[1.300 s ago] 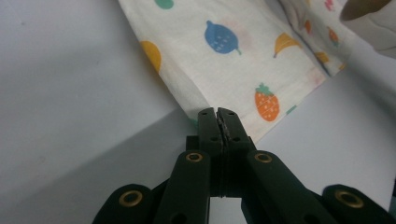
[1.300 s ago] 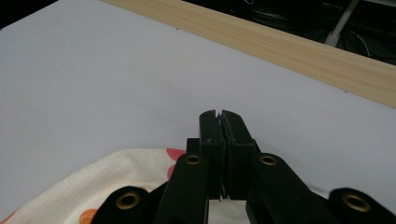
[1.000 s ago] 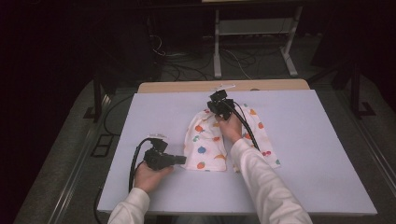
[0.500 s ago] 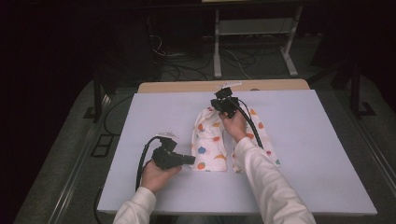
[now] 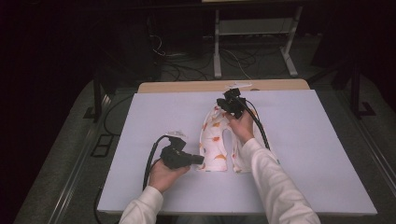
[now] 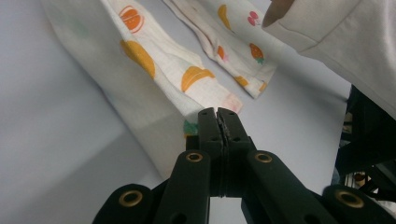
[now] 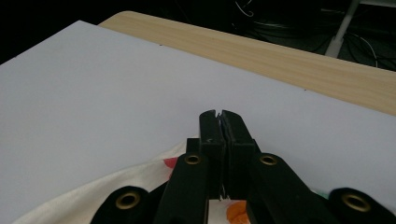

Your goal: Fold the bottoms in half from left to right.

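Right now a small white cloth garment with orange and red fruit prints (image 5: 215, 142) lies in the middle of the pale lilac table top (image 5: 116, 135). It looks like little pants with two legs. Its long way runs from near the person to far from the person.

On the near side, the left gripper (image 5: 200, 160) sits right at the bottom end of one leg. In the left gripper view, its two black jaws are pressed together, and the edge of the cloth (image 6: 154, 84) is at their tips. They seem to be pinching that hem, but the tips hide the spot, so I can't be sure.

At the far end of the garment, the right gripper (image 5: 225, 101) is at the top. In the right gripper view, its jaws are pressed together too, and the cloth (image 7: 140, 179) comes out from under them. It looks like they hold the top edge.

So each hand has one end. The left one is nearer the person. My guess is that the next move folds the cloth along its long way, end to end.
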